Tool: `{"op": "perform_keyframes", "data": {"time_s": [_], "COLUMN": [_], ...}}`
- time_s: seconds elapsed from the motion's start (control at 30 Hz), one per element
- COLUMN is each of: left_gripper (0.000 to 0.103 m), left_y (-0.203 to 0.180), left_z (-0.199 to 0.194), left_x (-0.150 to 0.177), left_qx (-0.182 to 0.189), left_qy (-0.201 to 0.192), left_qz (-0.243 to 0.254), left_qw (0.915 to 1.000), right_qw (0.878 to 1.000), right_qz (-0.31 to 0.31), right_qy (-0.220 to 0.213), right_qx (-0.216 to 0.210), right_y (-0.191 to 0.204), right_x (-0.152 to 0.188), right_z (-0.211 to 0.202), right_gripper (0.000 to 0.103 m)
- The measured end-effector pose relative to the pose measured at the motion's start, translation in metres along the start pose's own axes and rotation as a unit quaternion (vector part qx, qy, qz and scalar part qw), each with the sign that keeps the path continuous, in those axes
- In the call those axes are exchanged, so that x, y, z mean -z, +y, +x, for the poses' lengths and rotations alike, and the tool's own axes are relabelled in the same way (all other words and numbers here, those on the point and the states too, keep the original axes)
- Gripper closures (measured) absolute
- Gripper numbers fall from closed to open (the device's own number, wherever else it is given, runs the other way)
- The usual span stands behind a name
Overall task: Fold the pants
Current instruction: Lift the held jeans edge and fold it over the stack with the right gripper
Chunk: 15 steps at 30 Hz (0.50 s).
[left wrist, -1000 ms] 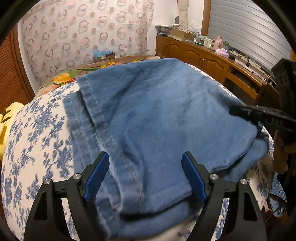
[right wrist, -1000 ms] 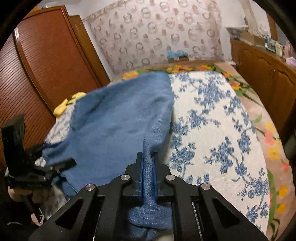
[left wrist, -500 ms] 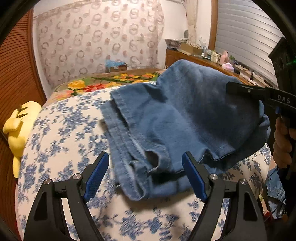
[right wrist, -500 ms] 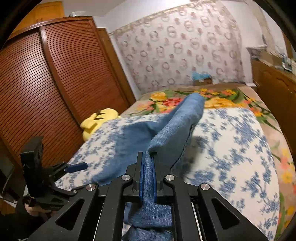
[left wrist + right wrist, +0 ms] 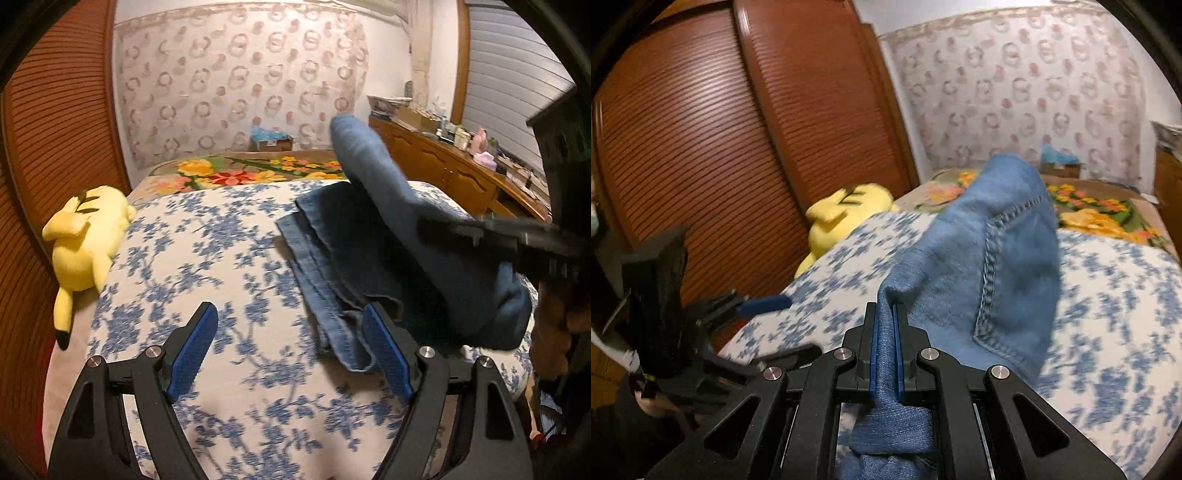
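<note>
The blue denim pants [image 5: 373, 236] lie bunched on the right side of the flowered bedspread [image 5: 207, 258]. My right gripper [image 5: 885, 332] is shut on a fold of the pants [image 5: 990, 258] and lifts it off the bed; it also shows in the left wrist view [image 5: 491, 230]. My left gripper [image 5: 291, 347] is open and empty, low over the bedspread, its right finger beside the pants' near hem. It also shows in the right wrist view [image 5: 753, 306] at the left.
A yellow plush toy [image 5: 85, 236] lies at the bed's left edge by the brown slatted wardrobe [image 5: 701, 147]. A wooden sideboard [image 5: 454, 170] with clutter runs along the right. A flowered blanket [image 5: 255, 171] covers the far end.
My right gripper has pulled the pants up and to the right, so much more bedspread shows. My left gripper has drawn off the pants to the left and stays open.
</note>
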State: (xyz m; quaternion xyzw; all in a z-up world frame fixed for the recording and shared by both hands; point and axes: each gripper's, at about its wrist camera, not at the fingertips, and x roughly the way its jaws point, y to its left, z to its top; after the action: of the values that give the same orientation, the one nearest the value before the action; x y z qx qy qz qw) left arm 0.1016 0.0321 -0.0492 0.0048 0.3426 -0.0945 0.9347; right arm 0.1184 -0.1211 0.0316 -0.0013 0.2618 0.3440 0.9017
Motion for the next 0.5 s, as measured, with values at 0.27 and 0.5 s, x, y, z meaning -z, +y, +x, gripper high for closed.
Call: {"op": "perform_keyframes", "data": {"time_s": [0.27,0.5], "left_gripper": [0.021,0.021], "left_y": [0.015,0.016], "left_z": [-0.001,-0.001], "left_x": [0.005,0.005], "left_qx": [-0.012,-0.013], "left_qy": [0.0,-0.001], "left_qz": [-0.017,-0.016], "left_qw": [0.9998,0.9998], "right_qw": [0.998,0.999], "right_qz": [0.006,0.001], "right_qy": [0.064,0.044], "right_qx": [-0.016,-0.014], "right_y": [-0.006,0.0], "right_x": [0.019,0.01], "right_z": [0.055,0.046], "right_gripper": [0.096,0.08]}}
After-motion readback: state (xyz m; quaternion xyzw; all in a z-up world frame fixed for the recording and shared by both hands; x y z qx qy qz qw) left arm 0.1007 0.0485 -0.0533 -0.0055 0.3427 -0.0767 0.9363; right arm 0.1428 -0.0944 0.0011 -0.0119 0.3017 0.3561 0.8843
